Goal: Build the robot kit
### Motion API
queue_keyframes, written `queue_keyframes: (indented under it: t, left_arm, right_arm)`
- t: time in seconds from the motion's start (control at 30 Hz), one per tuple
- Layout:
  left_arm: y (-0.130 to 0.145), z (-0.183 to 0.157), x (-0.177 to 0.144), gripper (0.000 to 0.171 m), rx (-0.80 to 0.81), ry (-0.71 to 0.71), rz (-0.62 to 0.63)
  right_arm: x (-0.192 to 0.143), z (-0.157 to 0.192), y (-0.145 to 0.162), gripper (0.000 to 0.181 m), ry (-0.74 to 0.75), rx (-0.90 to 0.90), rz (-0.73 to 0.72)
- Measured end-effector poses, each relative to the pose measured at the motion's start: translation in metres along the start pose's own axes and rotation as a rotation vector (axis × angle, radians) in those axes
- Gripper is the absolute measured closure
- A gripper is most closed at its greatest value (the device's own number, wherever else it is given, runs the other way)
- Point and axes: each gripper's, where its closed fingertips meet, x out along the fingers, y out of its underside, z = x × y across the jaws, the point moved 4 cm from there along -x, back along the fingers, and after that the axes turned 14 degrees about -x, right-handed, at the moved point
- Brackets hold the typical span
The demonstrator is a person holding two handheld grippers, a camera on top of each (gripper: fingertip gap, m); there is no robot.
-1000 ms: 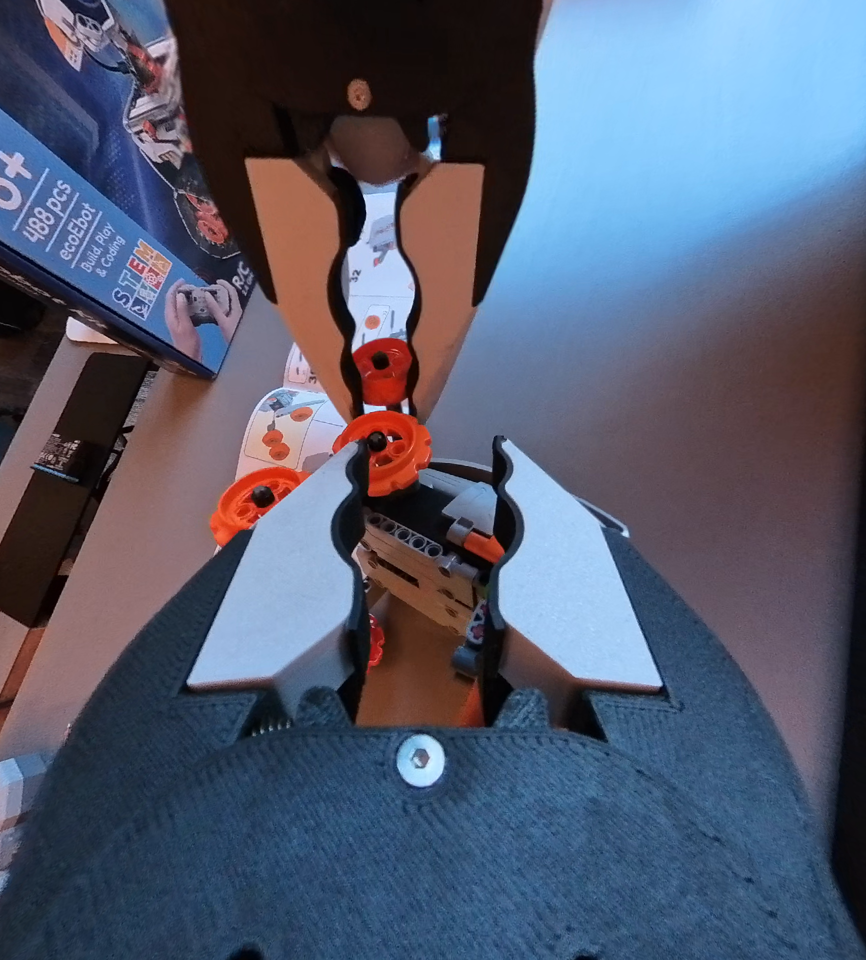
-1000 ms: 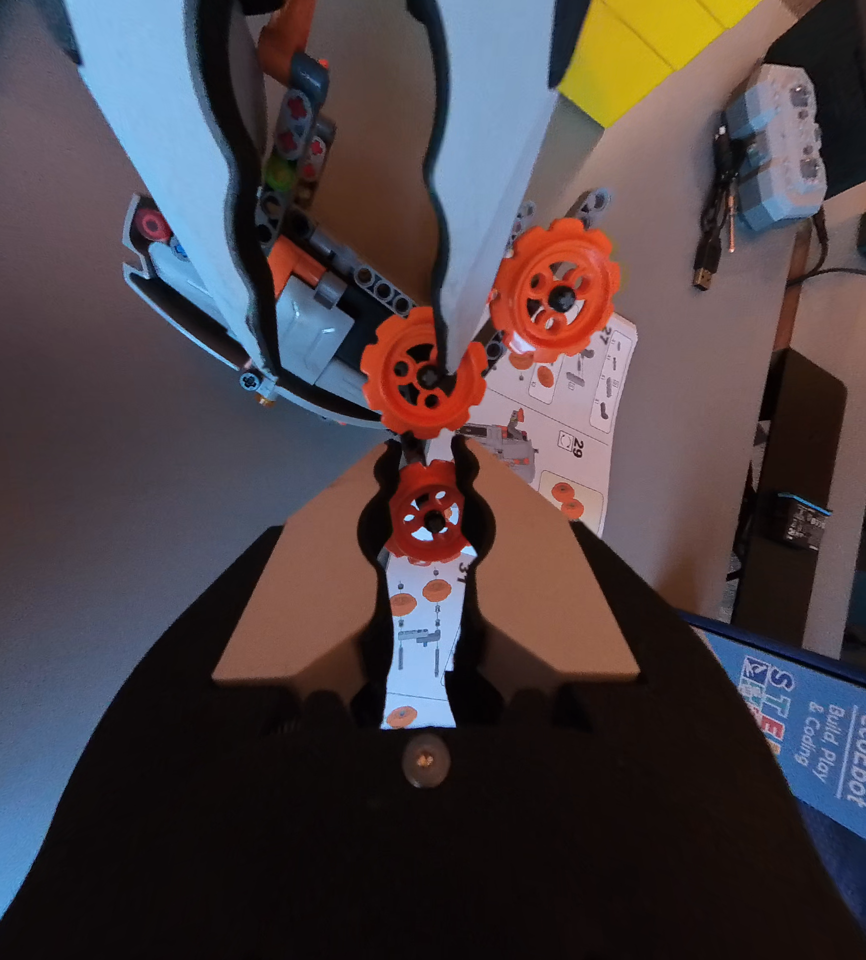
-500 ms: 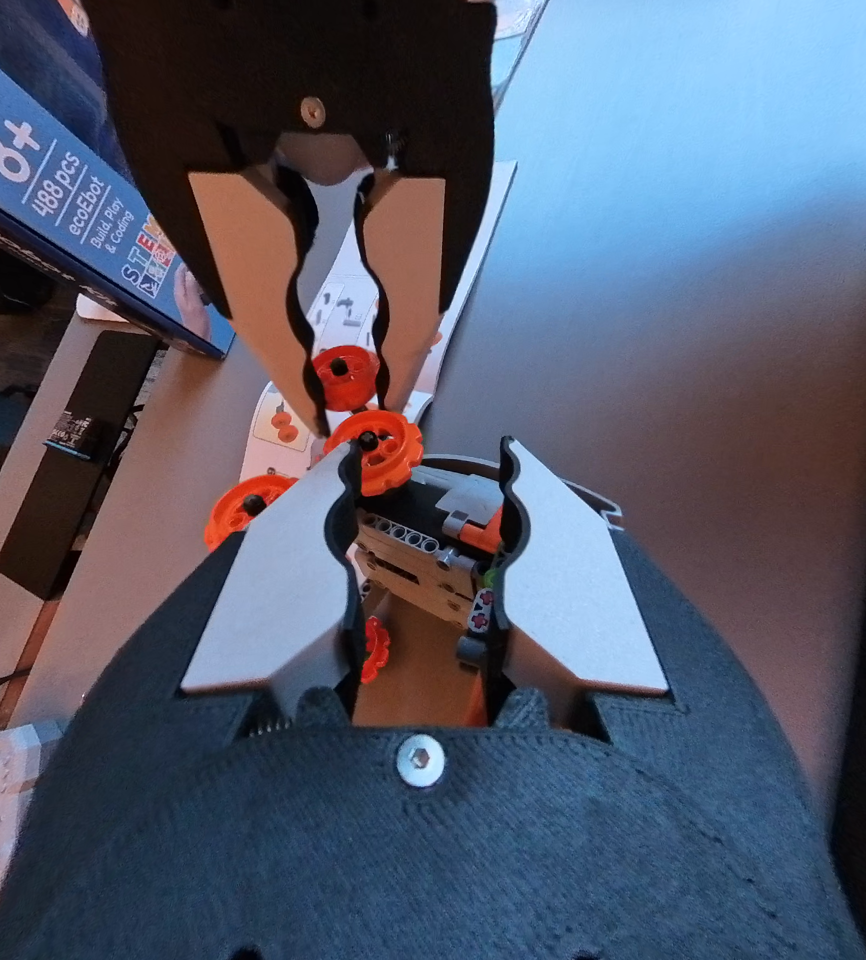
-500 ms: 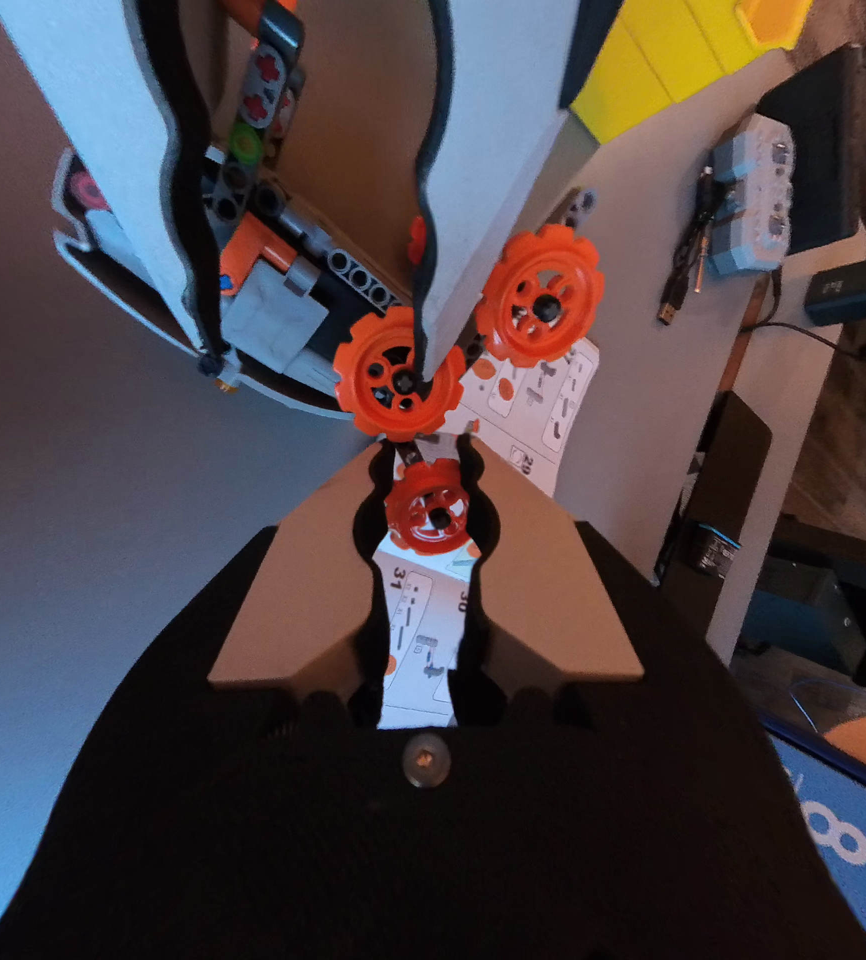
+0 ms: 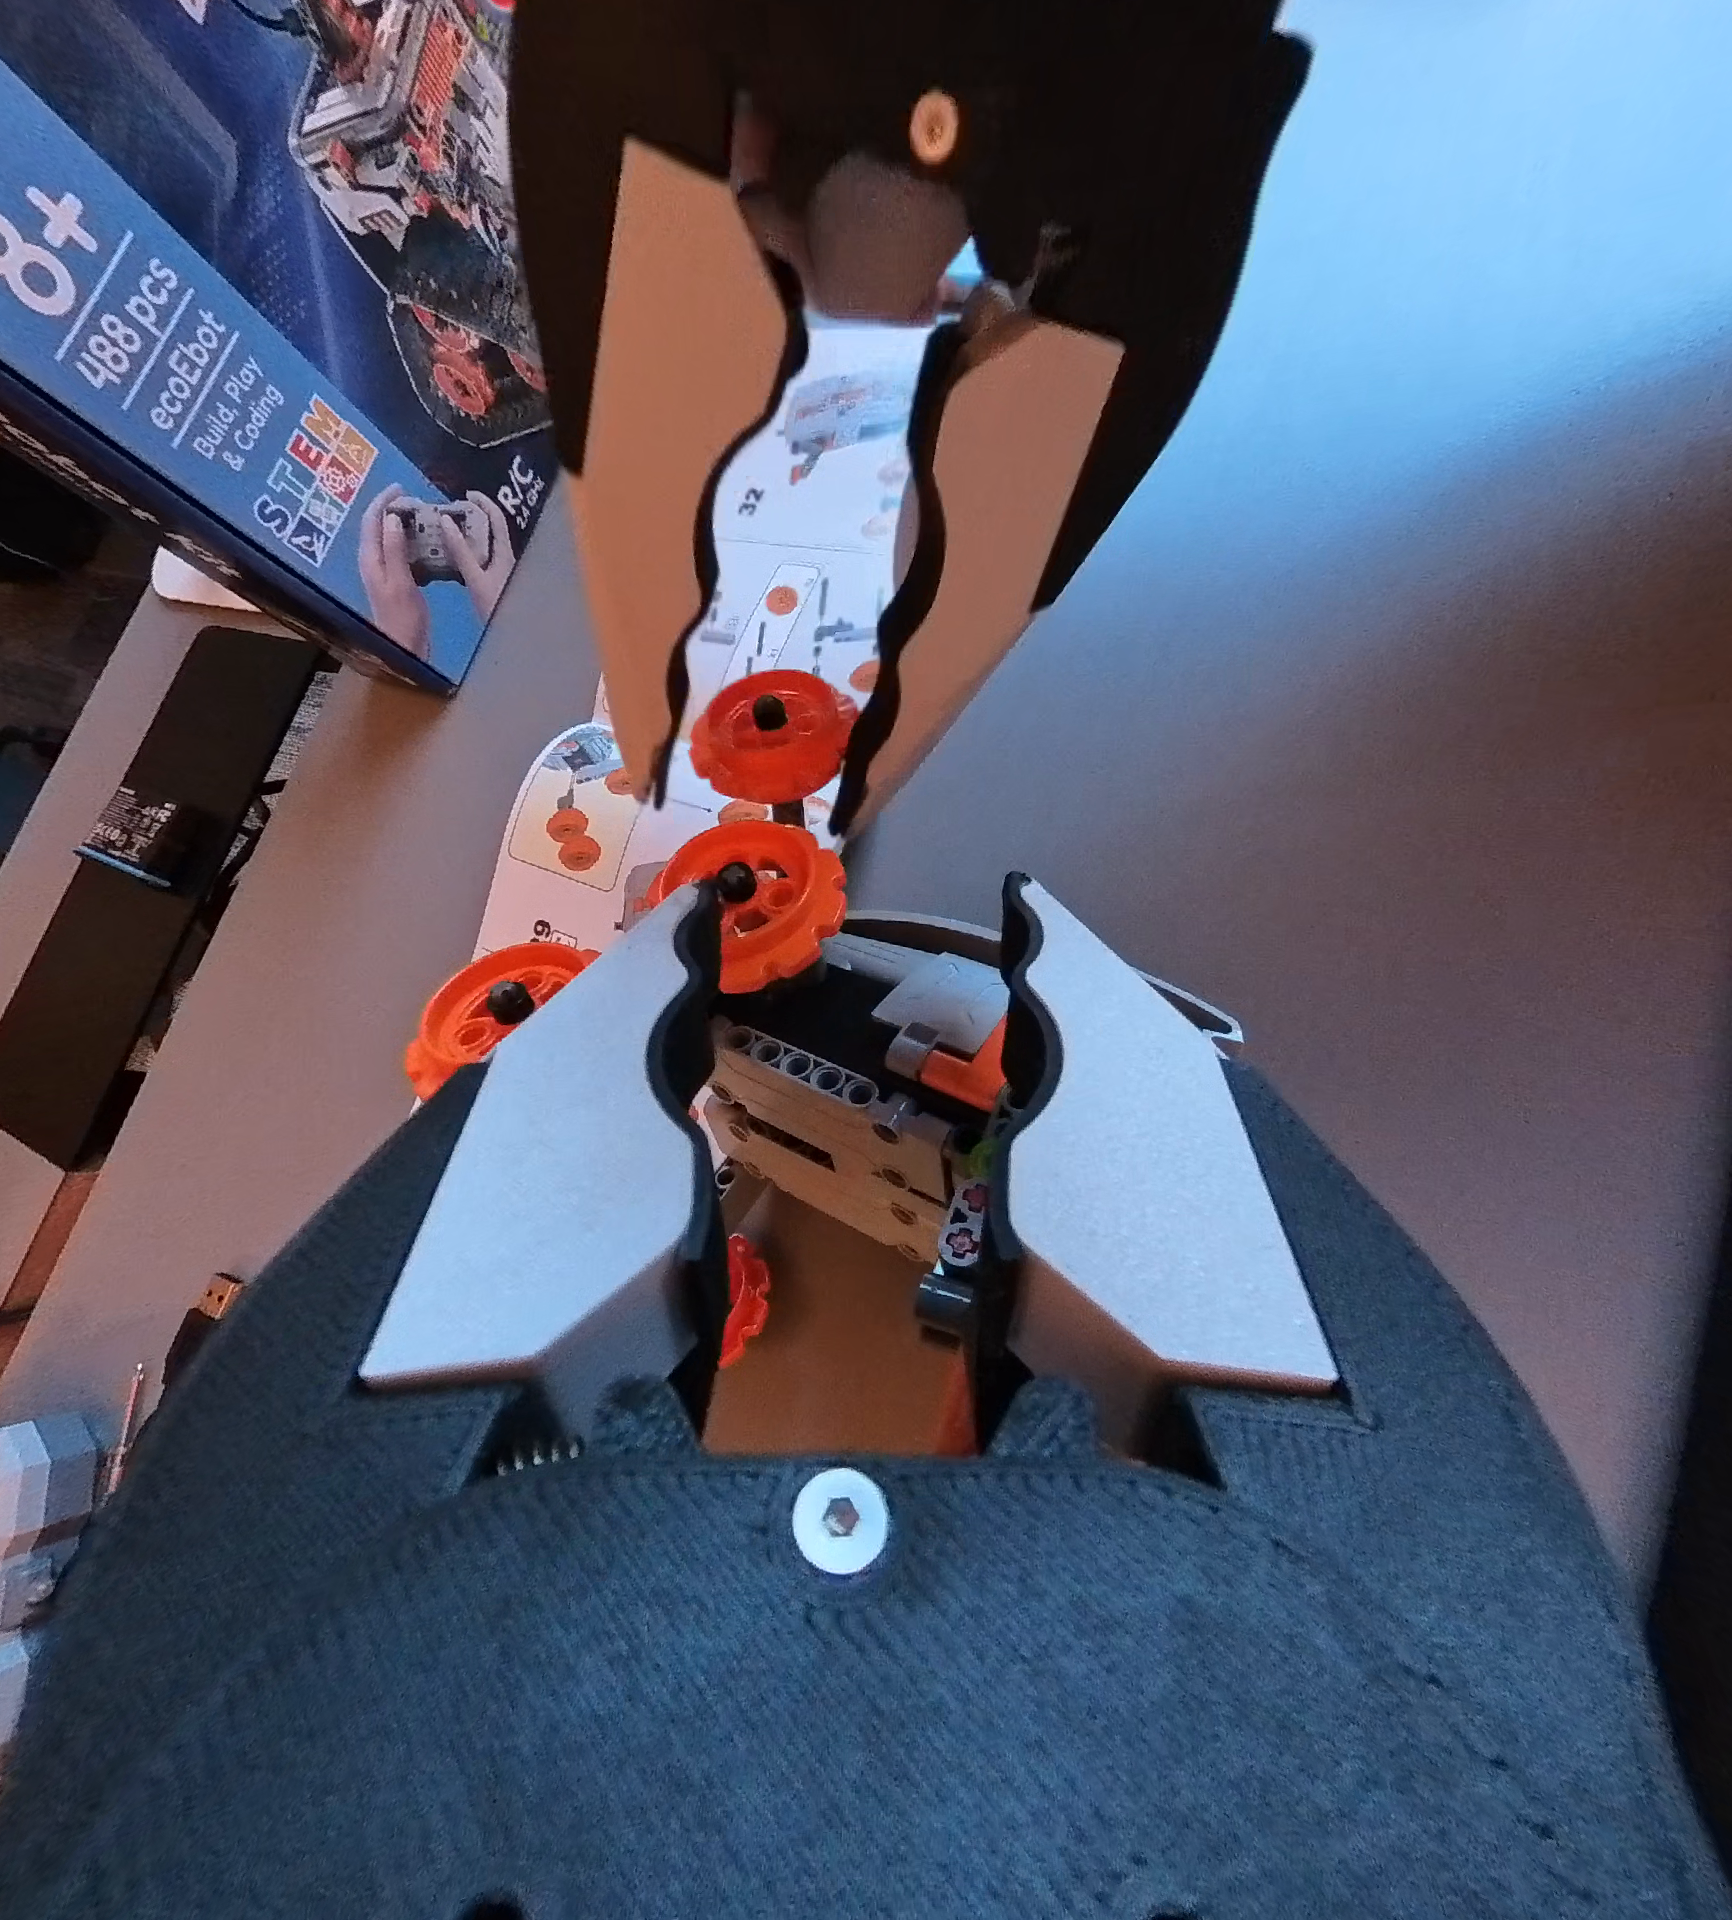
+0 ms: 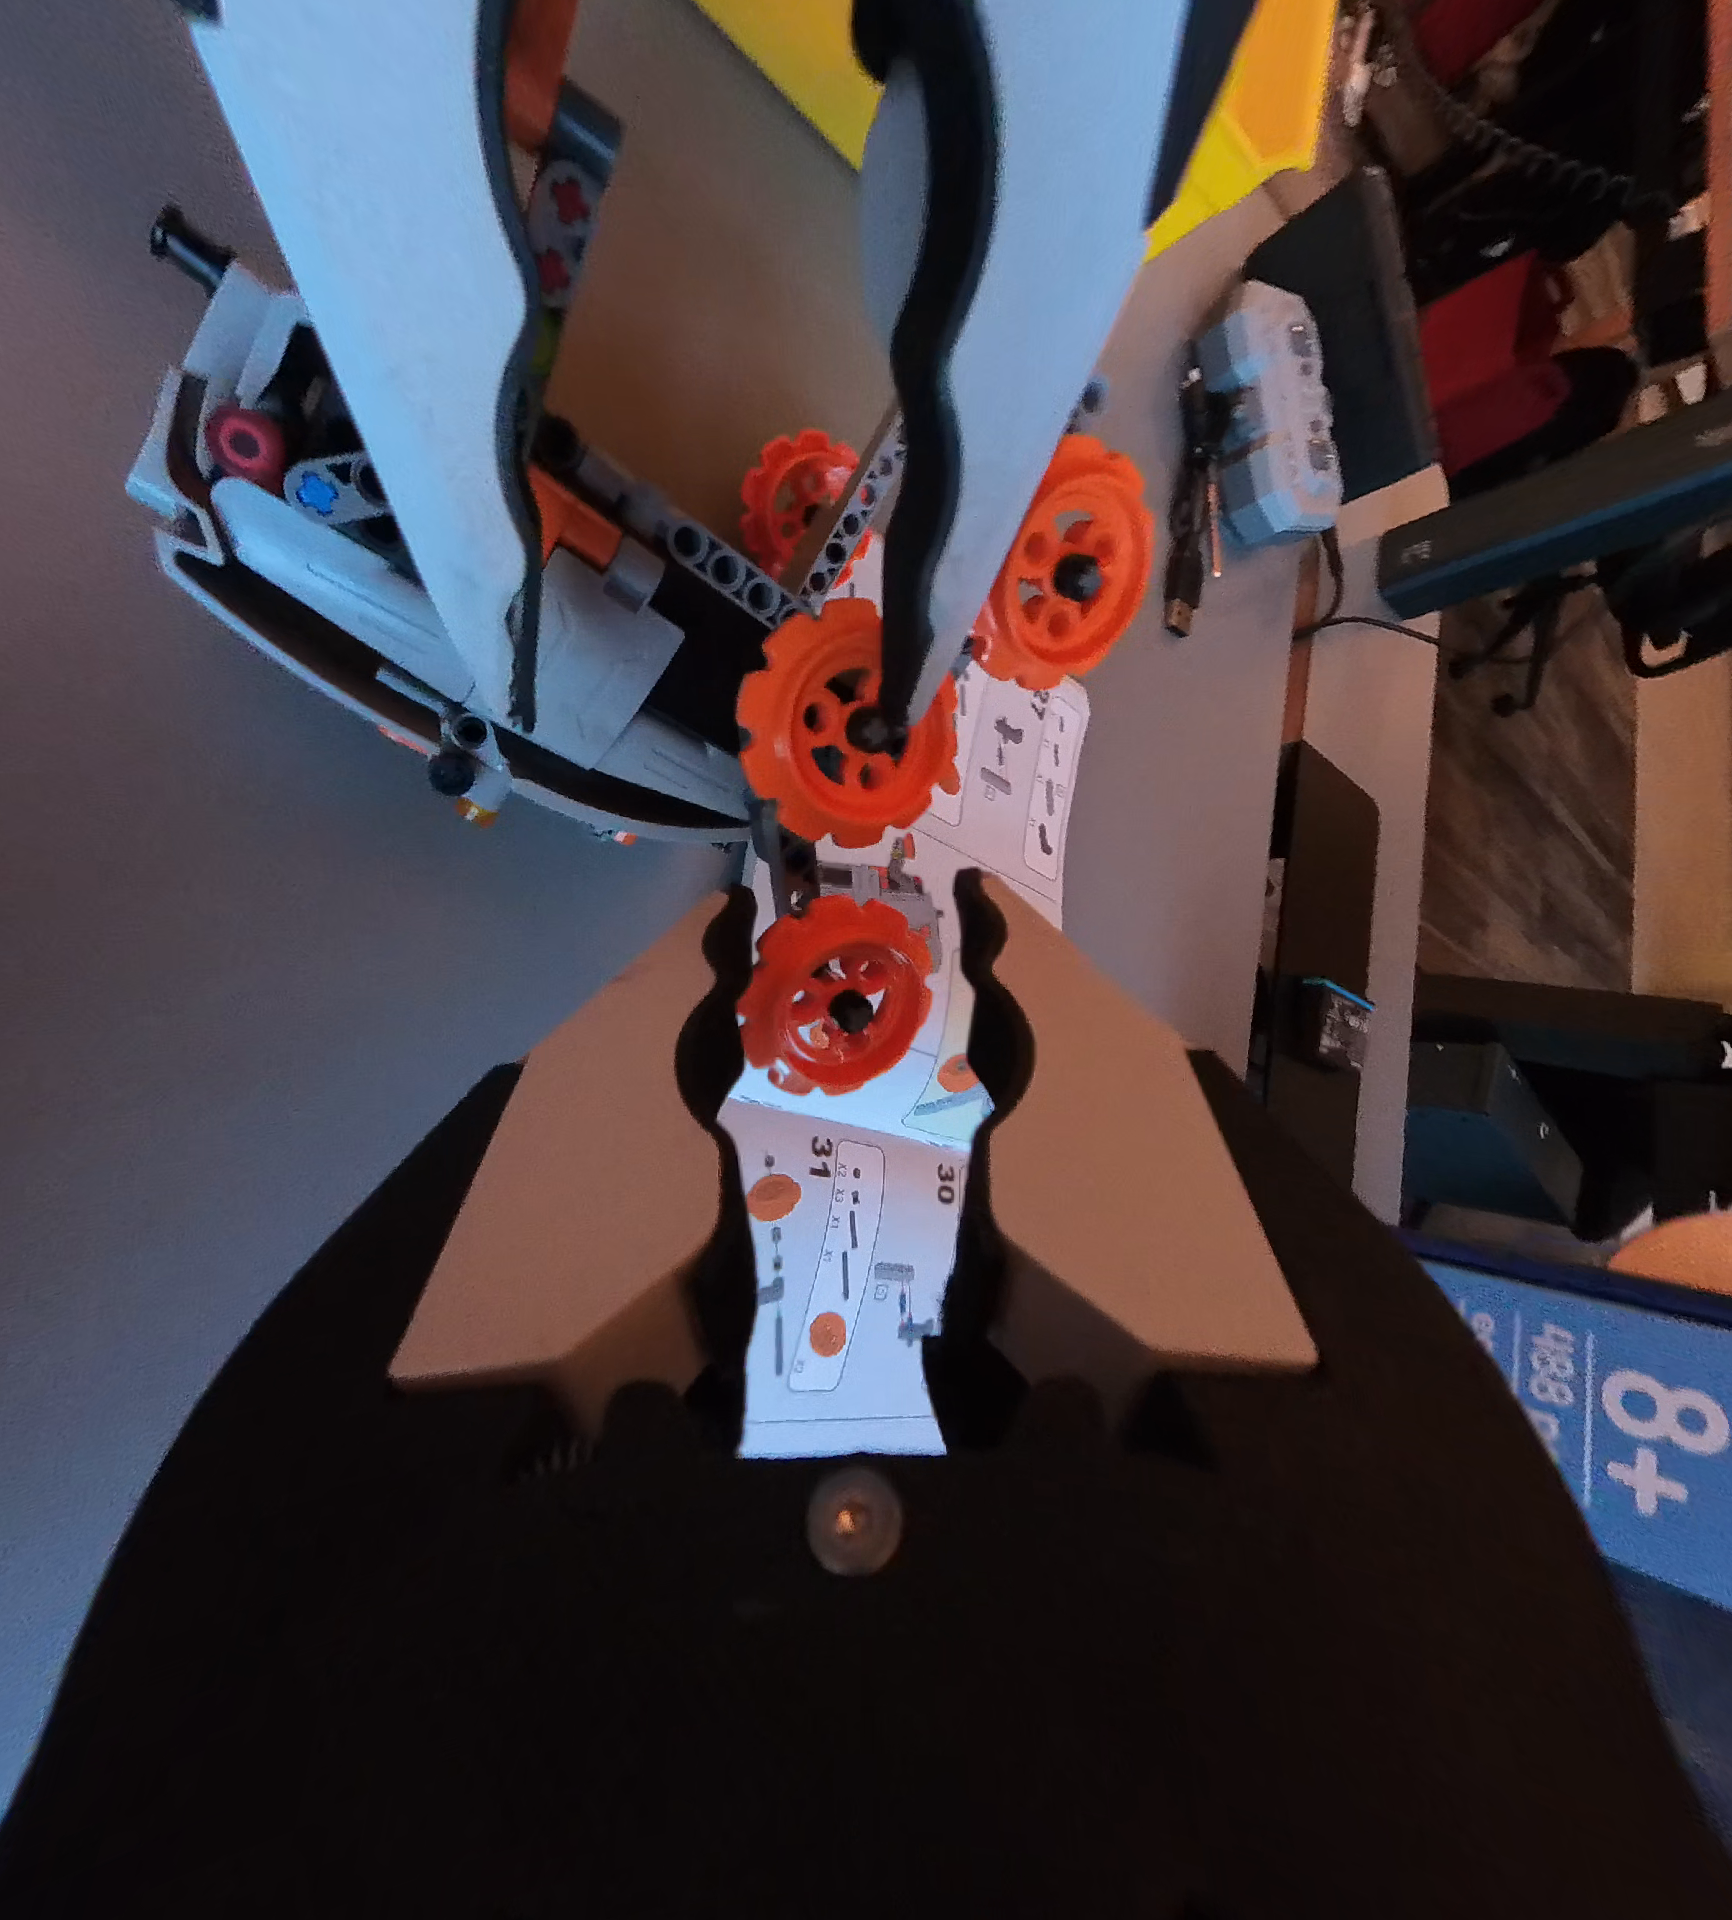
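Observation:
My left gripper (image 5: 862, 899) is shut on a grey, black and orange brick-built vehicle (image 5: 800, 1081), with its fingers on either side of the chassis. The vehicle carries orange toothed wheels (image 5: 758, 914). One more orange wheel (image 6: 841, 997) sits on a dark beam at the vehicle's end, between the tan fingers of my right gripper (image 6: 854, 894). Those jaws stand apart, the left finger at the wheel's rim and a small gap on the right. The right gripper also shows in the left wrist view (image 5: 750, 812), and the left gripper in the right wrist view (image 6: 711, 717).
A white instruction sheet (image 6: 841, 1247) lies on the grey table (image 5: 1361, 727) under the wheels. A blue toy box (image 5: 166, 343) lies beside it. A black flat device (image 5: 145, 883), a grey-blue block with a cable (image 6: 1267, 416) and a yellow bin (image 6: 1246, 104) lie at the table's edge. Spacing between my two grippers at the tips: around 4 centimeters. The black flat device (image 5: 145, 883) is about equally far from each gripper, around 35 centimeters.
My right gripper's jaws have widened around the orange wheel they were pinching. My left gripper keeps its hold on the vehicle, which has shifted a little.

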Motion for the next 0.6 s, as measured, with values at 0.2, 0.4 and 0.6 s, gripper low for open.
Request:
queue_keyframes:
  t: [0.2, 0.4, 0.6]
  left_arm:
    - [0.0, 0.0, 0.0, 0.118, 0.001, 0.002, 0.001]
    - [-0.001, 0.0, 0.001, 0.118, -0.002, 0.005, -0.001]
    - [-0.001, 0.0, 0.0, 0.118, -0.001, 0.0, 0.012]
  right_arm:
    - [-0.04, -0.002, -0.003, 0.157, 0.061, 0.513, -0.107]
    - [-0.023, 0.042, 0.007, 0.171, -0.104, 1.015, -0.126]
    - [-0.002, 0.027, 0.013, 0.166, 0.003, 1.161, -0.23]
